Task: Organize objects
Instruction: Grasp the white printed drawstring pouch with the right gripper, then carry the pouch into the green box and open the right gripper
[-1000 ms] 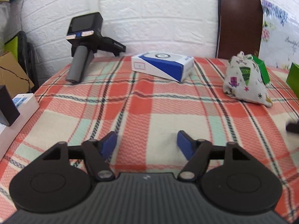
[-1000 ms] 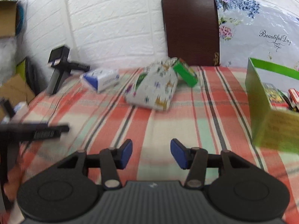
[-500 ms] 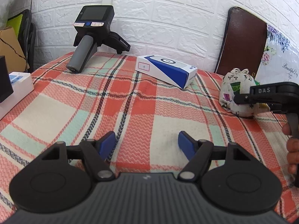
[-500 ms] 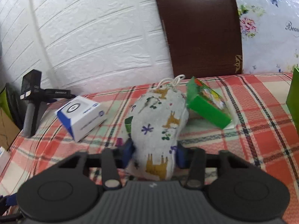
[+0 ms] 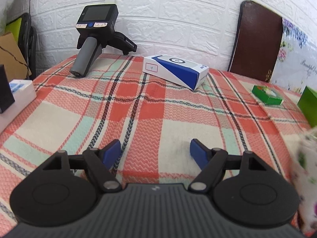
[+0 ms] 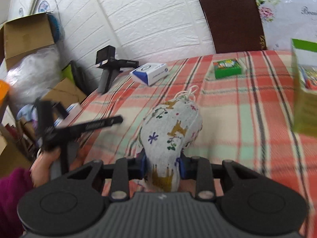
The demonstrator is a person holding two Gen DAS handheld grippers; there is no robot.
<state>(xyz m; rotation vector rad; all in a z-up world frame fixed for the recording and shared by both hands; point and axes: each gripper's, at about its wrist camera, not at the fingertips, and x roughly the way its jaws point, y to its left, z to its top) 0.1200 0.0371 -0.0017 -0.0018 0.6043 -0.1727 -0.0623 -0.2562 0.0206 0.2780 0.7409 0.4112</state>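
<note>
My right gripper [image 6: 162, 165] is shut on a white drawstring pouch [image 6: 172, 132] printed with animals and holds it above the plaid cloth; the pouch also shows blurred at the right edge of the left wrist view [image 5: 305, 176]. My left gripper [image 5: 155, 151] is open and empty, low over the cloth; it appears in the right wrist view [image 6: 83, 127] at the left. A blue and white box [image 5: 175, 73] [image 6: 151, 73] lies at the back. A small green box [image 5: 267, 95] [image 6: 227, 68] lies flat at the back right.
A tall green open box [image 6: 305, 91] with items inside stands at the right. A black handheld device [image 5: 95, 37] rests at the back left. A white power strip [image 5: 17, 93] sits at the left edge. A brown chair back [image 5: 255, 41] stands behind the table.
My right gripper closed on the pouch and lifted it away from the small green box, toward the near right. The small green box now lies flat. My left gripper stayed open.
</note>
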